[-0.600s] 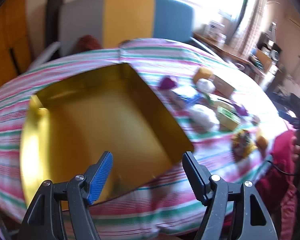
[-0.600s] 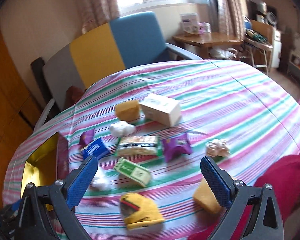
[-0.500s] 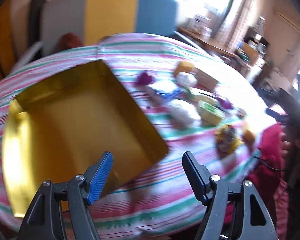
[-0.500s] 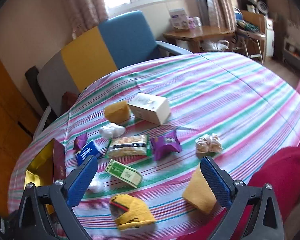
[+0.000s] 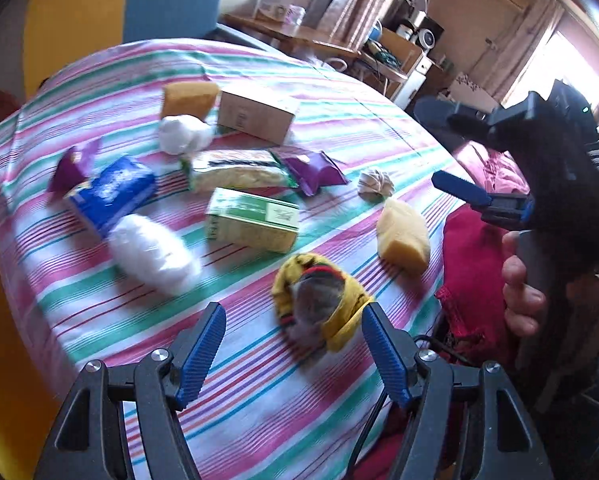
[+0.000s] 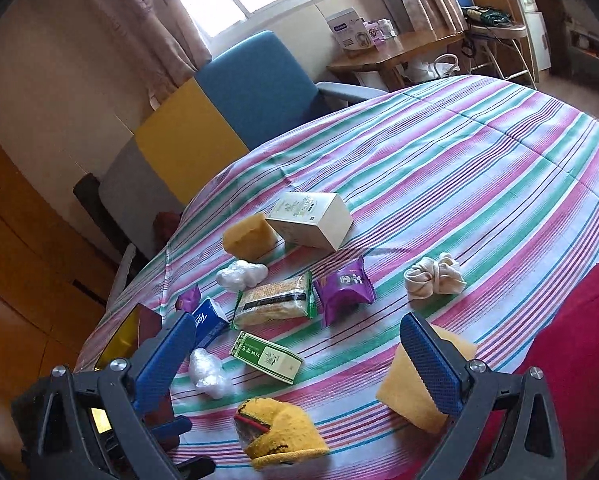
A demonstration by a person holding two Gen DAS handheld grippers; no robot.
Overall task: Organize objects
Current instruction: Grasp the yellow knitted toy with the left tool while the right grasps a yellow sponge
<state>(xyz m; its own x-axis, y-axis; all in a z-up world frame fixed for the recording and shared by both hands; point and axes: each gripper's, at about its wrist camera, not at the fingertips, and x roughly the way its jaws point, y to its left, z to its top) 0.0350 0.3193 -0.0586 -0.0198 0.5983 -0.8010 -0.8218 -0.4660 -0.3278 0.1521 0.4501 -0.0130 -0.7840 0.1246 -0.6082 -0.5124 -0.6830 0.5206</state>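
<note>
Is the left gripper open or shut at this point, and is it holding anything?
Open and empty. The left gripper has its blue pads spread wide apart, with the yellow sock lying on the striped tablecloth beyond them, ungripped.

from my left hand-held gripper [image 5: 293, 354] i see bare striped tabletop [image 5: 235, 400] under its spread fingers, the yellow sock [image 5: 319, 304] just ahead, and the green box [image 5: 253, 220] and white bundle [image 5: 151, 254] crowding beyond.

Gripper: right gripper [image 6: 299, 360] jaws wide apart, holding nothing.
Between fingers: green box [image 6: 265, 357], yellow sock [image 6: 281, 432].
Right finger: sponge [image 6: 415, 388] behind it.
Ahead: purple packet [image 6: 345, 288].
</note>
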